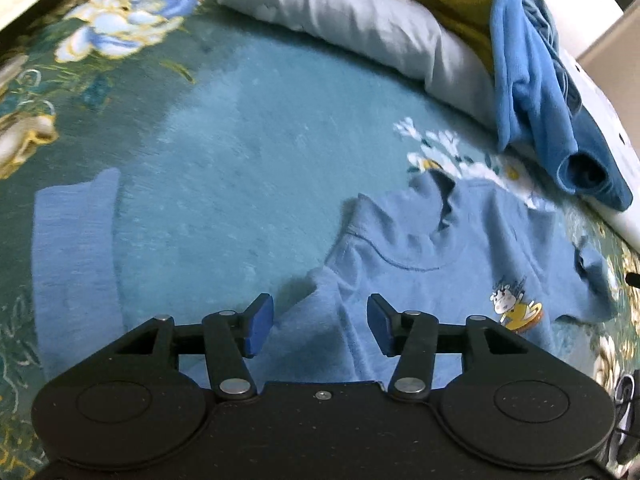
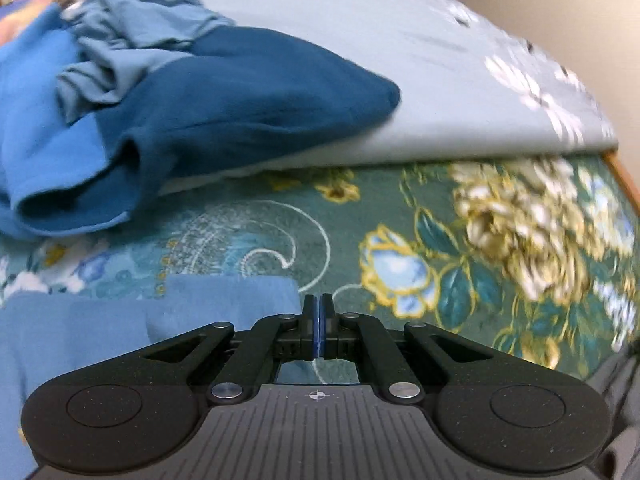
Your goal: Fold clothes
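My left claw [image 1: 320,330] hangs spread above the light-blue sweatshirt [image 1: 432,264], its fabric directly beneath both pads. My right claw [image 2: 319,330] is pressed together, sweatshirt's edge just left. I'd pinch 1 layer only.

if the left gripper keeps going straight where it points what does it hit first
Probably the light blue sweatshirt: the open left gripper has its fabric right between and ahead of its fingers, though depth is unclear.

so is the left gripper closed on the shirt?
No, the left gripper has its jaws spread apart over the light blue shirt, gripping nothing.
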`<state>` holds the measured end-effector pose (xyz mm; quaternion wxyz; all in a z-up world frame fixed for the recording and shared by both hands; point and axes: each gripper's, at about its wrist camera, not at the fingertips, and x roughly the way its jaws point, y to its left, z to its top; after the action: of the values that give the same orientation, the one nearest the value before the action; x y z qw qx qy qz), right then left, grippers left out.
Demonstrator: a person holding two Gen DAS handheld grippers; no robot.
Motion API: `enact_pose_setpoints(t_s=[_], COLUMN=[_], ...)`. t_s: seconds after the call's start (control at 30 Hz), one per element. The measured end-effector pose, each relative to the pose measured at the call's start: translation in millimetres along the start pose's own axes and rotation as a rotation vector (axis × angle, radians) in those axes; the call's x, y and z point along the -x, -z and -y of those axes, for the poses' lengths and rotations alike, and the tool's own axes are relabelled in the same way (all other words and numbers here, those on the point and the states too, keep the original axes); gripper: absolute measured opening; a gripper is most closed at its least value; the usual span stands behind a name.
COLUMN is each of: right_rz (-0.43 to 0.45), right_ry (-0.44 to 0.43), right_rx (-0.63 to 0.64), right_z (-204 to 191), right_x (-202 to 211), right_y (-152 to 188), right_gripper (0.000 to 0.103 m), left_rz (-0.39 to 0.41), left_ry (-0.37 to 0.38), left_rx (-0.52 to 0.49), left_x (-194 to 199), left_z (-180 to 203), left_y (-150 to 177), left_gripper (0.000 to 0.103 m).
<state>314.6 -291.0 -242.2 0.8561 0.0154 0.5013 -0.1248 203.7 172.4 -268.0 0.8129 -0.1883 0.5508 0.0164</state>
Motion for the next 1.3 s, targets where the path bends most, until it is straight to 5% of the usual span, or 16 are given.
enact_pose_setpoints(t_s=[0.1,0.23,0.4,0.73,0.83,0.93,1.1,1.3], right_rz=[0.05,0.017,-0.068,-0.153,-0.183,-0.208,-0.15,0.005], right_ry=[-0.094,-0.345,-0.519,-0.493,-0.502,-0.485,-0.424,-0.36], right_rx=[0.045,0.196,0.433,0.607,0.624,0.643,0.557,0.411], right_z=[-16.7,-73.2,-160.1,-204.9,-206.5,-210.8,-202.8,-158.9], right_x=[15.5,9.6,-29.3,-68.7,-64.4,-58.8,-34.8,40.3], right_y=[-5.3,-12.0,-12.7,-2.6,5.0,9.9,7.3,-5.8], right_gripper=[0.002,0.012,0.038,0.048,0.034,0.006,0.003,0.003], left_rz=[-0.02,-0.045,-0.074,-0.079,-0.078,-0.069,-0.001,0.14], left_ry=[0.009,0.016,0.033,0.091,0.09,0.077,0.06,0.122], left_rx=[-0.004,0.004,-0.01,0.007,-0.001,-0.032,-0.112,-0.19], left_x=[-4.0,-10.5,-16.6,-14.0,-11.0,-6.9,14.6,74.1], left_z=[-0.6,-2.5,-5.5,-10.6,-10.1,-7.5,3.9,29.4], left_y=[0.2,0.9,0.2,-7.5,-7.3,-5.5,-5.9,-22.4], left_gripper=[0.05,0.05,0.05,0.041,0.029,0.004,0.003,0.003])
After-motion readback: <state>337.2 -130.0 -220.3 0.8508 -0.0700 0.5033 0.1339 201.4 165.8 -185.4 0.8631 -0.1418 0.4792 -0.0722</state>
